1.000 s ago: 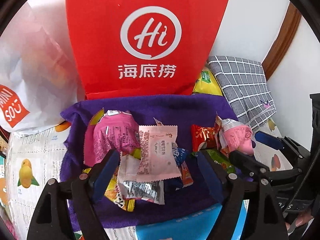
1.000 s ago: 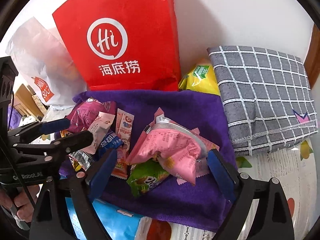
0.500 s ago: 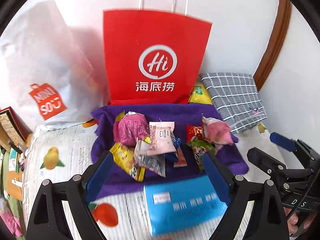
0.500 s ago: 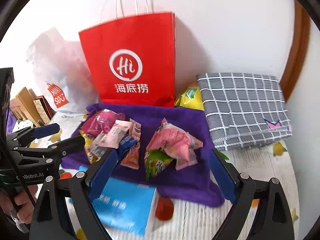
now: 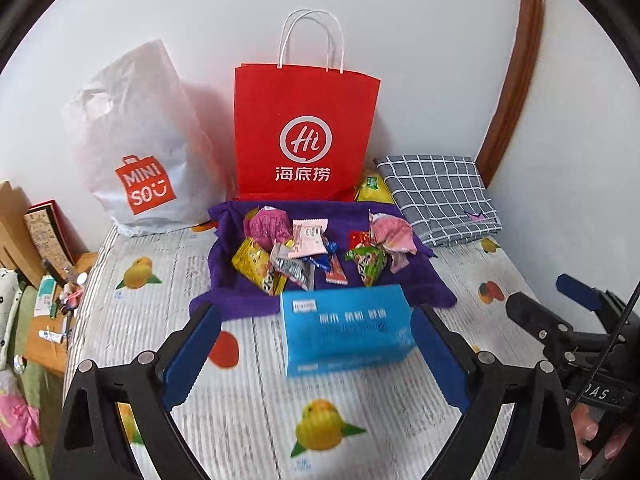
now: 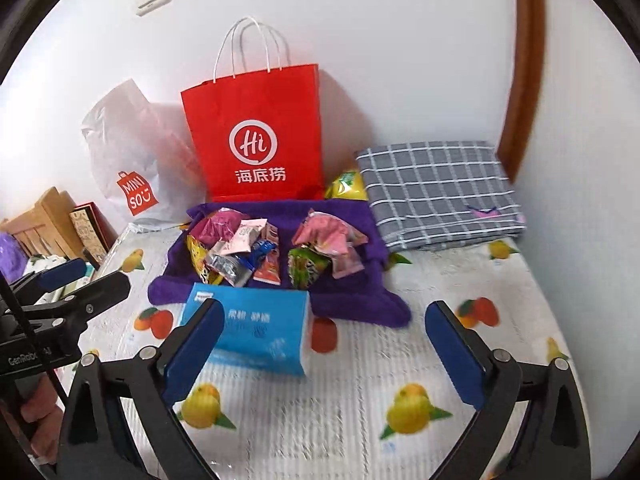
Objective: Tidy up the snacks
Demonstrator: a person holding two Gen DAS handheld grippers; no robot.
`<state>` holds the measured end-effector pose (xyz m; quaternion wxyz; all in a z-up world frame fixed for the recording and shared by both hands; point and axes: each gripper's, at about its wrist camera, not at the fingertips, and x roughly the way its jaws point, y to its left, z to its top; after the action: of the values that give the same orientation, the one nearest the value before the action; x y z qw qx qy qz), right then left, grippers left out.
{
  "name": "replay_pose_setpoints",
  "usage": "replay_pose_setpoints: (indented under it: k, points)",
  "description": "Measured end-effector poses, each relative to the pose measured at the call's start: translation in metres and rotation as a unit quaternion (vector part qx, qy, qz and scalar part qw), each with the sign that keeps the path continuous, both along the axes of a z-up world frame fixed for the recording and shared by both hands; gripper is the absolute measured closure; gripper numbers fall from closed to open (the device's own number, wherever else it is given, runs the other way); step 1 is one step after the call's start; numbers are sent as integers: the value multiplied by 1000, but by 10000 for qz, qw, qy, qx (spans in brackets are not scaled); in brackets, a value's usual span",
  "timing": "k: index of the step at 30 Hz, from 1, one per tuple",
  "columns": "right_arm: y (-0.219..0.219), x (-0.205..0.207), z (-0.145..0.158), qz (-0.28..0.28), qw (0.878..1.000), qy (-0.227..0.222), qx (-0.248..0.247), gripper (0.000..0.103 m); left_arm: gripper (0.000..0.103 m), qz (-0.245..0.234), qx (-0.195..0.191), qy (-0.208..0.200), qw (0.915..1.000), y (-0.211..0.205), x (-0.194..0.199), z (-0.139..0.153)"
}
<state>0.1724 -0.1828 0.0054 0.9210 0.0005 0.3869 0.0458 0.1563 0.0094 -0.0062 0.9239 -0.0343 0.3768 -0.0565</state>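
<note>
The snack packets (image 5: pixel 304 252) lie in a pile on a purple towel (image 5: pixel 224 300) on the bed, in front of a red paper bag (image 5: pixel 304 128). A blue tissue pack (image 5: pixel 344 328) lies just before the towel. Left tongs (image 5: pixel 316 348) and right tongs (image 6: pixel 324 344) are both wide open and hold nothing.
</note>
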Motion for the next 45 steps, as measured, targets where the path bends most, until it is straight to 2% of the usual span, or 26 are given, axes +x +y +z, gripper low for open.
replay_pose_setpoints:
  k: [4,17,25,45]
  points:
    - [2,-23,6,-51,9999,-93,-119,0,7,76,72,-69,9999,1,-21,0]
    - [2,-75,16,-12,9995,-242,187,0,7,287,129,-280,9991,9,-70,9]
    - [-1,-83,20,-132,9993,-293,205,0,7,227,174,-393,9988,7,-80,18]
    - [-6,-83,20,-206,9992,-285,166,0,7,179,191,-358,9990,3,-79,18]
